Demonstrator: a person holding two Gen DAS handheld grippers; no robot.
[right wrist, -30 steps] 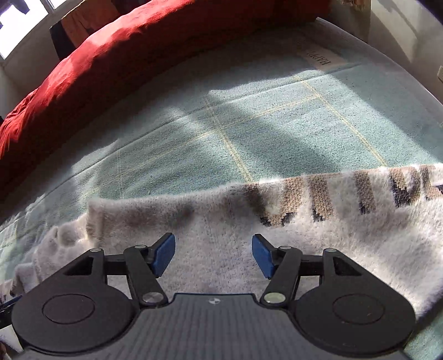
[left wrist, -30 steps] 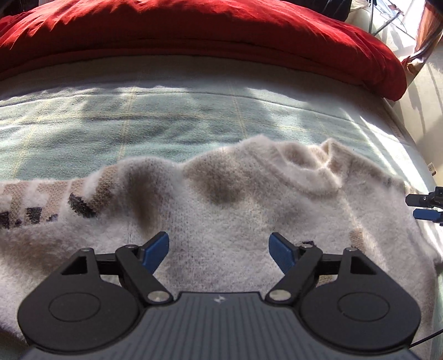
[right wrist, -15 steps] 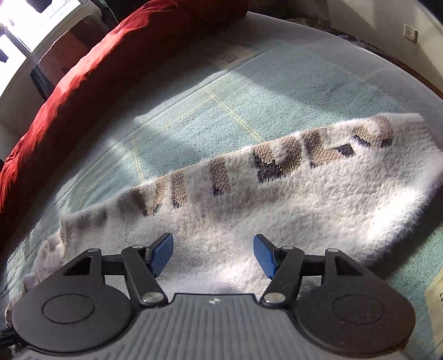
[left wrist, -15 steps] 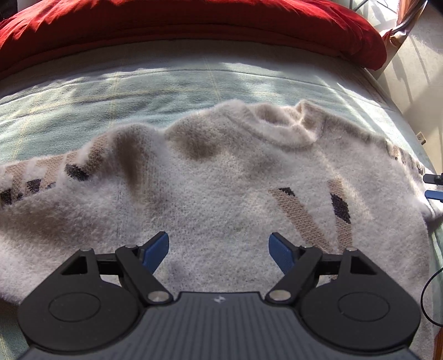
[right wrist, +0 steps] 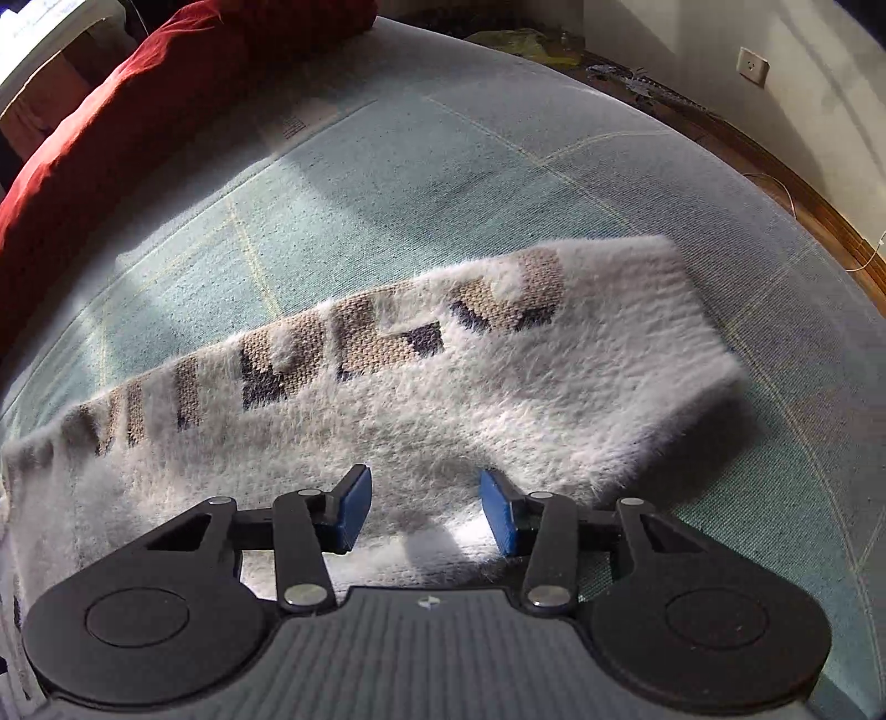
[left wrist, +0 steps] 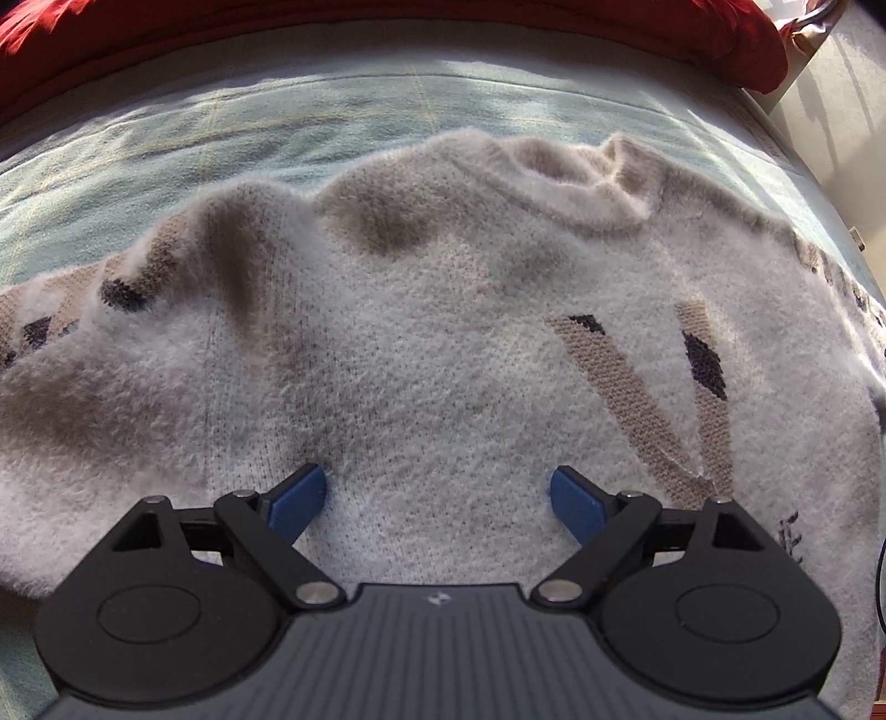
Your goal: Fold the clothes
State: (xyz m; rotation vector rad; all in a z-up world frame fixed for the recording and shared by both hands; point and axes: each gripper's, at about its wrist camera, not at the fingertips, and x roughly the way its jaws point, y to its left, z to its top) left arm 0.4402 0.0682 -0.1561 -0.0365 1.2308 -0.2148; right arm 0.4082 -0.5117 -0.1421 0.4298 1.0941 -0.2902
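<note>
A fluffy white sweater (left wrist: 421, 354) with beige and dark knit marks lies spread front-up on the bed, its collar (left wrist: 576, 166) toward the far side. My left gripper (left wrist: 437, 493) hovers low over the sweater's chest, open, with nothing between its blue pads. In the right wrist view one sleeve (right wrist: 421, 376) stretches out to the right, its cuff end (right wrist: 698, 321) lying flat. My right gripper (right wrist: 423, 507) stands open right over the sleeve's near edge, its pads on either side of a bit of fluffy cloth without closing on it.
The bed has a pale green checked cover (right wrist: 421, 183). A red duvet (left wrist: 387, 27) runs along the far side and shows as the red duvet (right wrist: 111, 111) in the right view. A wall with a socket (right wrist: 753, 66) and wooden floor edge lie beyond the bed's right side.
Both grippers have moved back and lower toward the sweater. The right view swung along the sleeve toward its cuff, and the right gripper's jaws narrowed somewhat. The sweater itself lies as before.
</note>
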